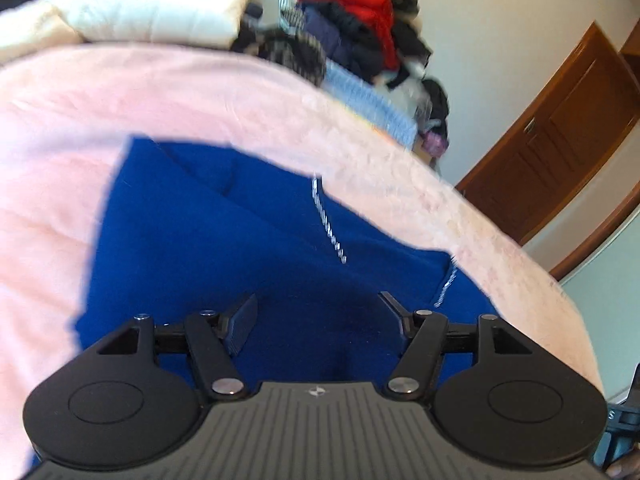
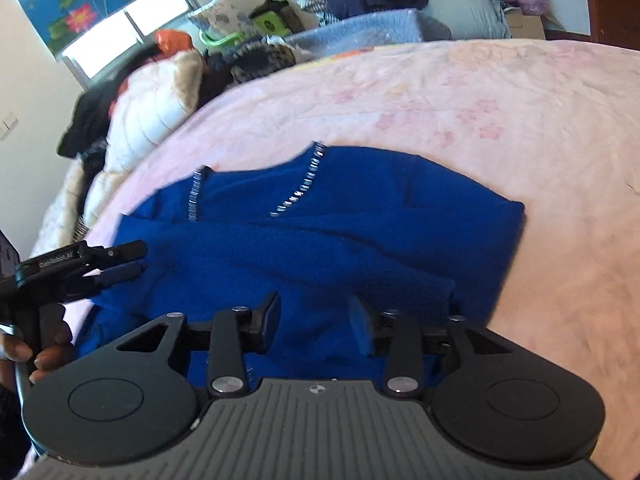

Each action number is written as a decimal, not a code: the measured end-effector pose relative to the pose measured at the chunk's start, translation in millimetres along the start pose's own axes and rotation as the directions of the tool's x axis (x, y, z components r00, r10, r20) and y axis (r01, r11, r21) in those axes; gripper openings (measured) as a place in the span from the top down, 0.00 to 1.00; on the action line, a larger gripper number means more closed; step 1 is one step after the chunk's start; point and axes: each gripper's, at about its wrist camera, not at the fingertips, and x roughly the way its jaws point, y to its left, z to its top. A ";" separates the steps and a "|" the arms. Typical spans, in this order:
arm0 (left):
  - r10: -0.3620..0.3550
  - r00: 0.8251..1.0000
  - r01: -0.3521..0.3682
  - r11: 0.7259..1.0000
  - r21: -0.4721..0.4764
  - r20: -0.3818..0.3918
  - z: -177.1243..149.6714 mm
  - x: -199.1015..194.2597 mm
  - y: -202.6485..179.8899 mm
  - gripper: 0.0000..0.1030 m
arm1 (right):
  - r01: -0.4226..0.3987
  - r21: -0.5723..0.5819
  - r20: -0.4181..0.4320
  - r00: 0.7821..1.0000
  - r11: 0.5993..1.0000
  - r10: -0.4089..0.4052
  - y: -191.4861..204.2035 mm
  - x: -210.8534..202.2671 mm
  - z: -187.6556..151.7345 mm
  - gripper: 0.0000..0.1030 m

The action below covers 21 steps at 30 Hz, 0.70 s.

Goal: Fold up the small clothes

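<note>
While the royal-blue fleece zip-up garment [image 1: 248,248] lies spread on the pale pink plush bed blanket [image 1: 52,152], both grippers hang over its near edge. Left gripper [image 1: 318,312], black w/ blue-padded fingers, has its fingers spread wide, nothing between them, blue fleece directly beneath; can't tell if the tips touch the fabric. In the right wrist view the right gripper [image 2: 316,320] is likewise parted, fingers apart over the garment's near hem at 6 o'clock, gripping nothing. Garment [image 2: 320,240] sits at centre of that view, silver zipper teeth [image 2: 300,192] running up toward 12 o'clock, a second zipper strip nearer 10 o'clock; pink blanket [image 2: 520,140] wraps round it from 12 to 4 o'clock. Left gripper [image 2: 120,264] also shows there at 9 o'clock, tips at the garment's left edge, held by a hand [image 2: 40,352] at approx 8 o'clock. Beyond the bed: white quilted duvet [image 1: 160,4] at 11 o'clock in the left wrist view, heap of dark and red clothes [image 1: 360,20] at 12–1 o'clock, brown wooden door [image 1: 560,140] at 2–3 o'clock. Right wrist view has a bright window w/ lotus-print blind [image 2: 88,4] at 10–11 o'clock. Both views somewhat blurred.
</note>
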 end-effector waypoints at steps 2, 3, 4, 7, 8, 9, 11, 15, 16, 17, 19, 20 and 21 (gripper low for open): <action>-0.004 0.997 0.001 0.999 0.038 0.081 -8.6 -48.2 7.4 0.36 | -0.083 0.009 0.019 0.996 0.996 0.083 12.2 -29.7 -17.8 0.51; 0.000 0.994 -0.007 0.998 0.060 0.112 -15.3 -71.7 11.8 0.36 | -0.121 0.020 0.024 0.992 0.992 0.121 17.6 -44.8 -29.6 0.46; 0.014 0.990 -0.024 0.997 0.075 0.139 -23.9 -96.3 17.0 0.35 | -0.153 0.031 0.024 0.988 0.988 0.152 21.9 -57.7 -42.7 0.42; 0.059 0.986 -0.073 0.994 0.084 0.159 -60.2 -153.7 30.0 0.30 | -0.216 0.091 0.001 0.976 0.972 0.217 29.9 -89.2 -89.7 0.40; 0.062 0.987 -0.075 0.994 0.082 0.147 -74.4 -167.7 32.2 0.30 | -0.227 0.118 -0.012 0.973 0.967 0.230 32.6 -95.8 -105.2 0.40; 0.053 0.990 -0.065 0.994 0.090 0.131 -88.9 -179.6 31.9 0.30 | -0.231 0.142 -0.029 0.971 0.962 0.238 35.9 -100.1 -122.0 0.41; 0.020 0.993 -0.034 0.992 0.121 0.113 -117.8 -198.9 25.8 0.29 | -0.232 0.162 -0.064 0.967 0.959 0.245 45.5 -103.3 -150.6 0.41; -0.069 0.997 0.062 0.986 0.152 0.039 -154.6 -215.6 11.1 0.29 | -0.213 0.193 -0.160 0.956 0.958 0.245 64.3 -94.5 -190.7 0.40; -0.077 0.996 0.070 0.986 0.149 0.044 -156.0 -223.2 11.0 0.29 | -0.207 0.176 -0.162 0.958 0.962 0.236 69.7 -96.4 -195.3 0.39; -0.080 0.995 0.070 0.986 0.151 0.062 -153.3 -233.2 12.7 0.29 | -0.201 0.155 -0.163 0.960 0.967 0.226 75.8 -100.1 -197.8 0.39; -0.047 0.987 0.027 0.991 0.133 0.151 -138.1 -264.4 25.4 0.29 | -0.193 0.128 -0.161 0.964 0.973 0.213 85.6 -111.9 -201.3 0.40; -0.017 0.980 -0.007 0.992 0.122 0.199 -126.7 -281.7 34.4 0.29 | -0.199 0.121 -0.153 0.964 0.973 0.216 88.5 -118.0 -203.2 0.40; 0.027 0.966 -0.055 0.993 0.103 0.256 -114.3 -302.4 45.3 0.29 | -0.200 0.113 -0.149 0.965 0.973 0.216 91.3 -123.6 -205.7 0.40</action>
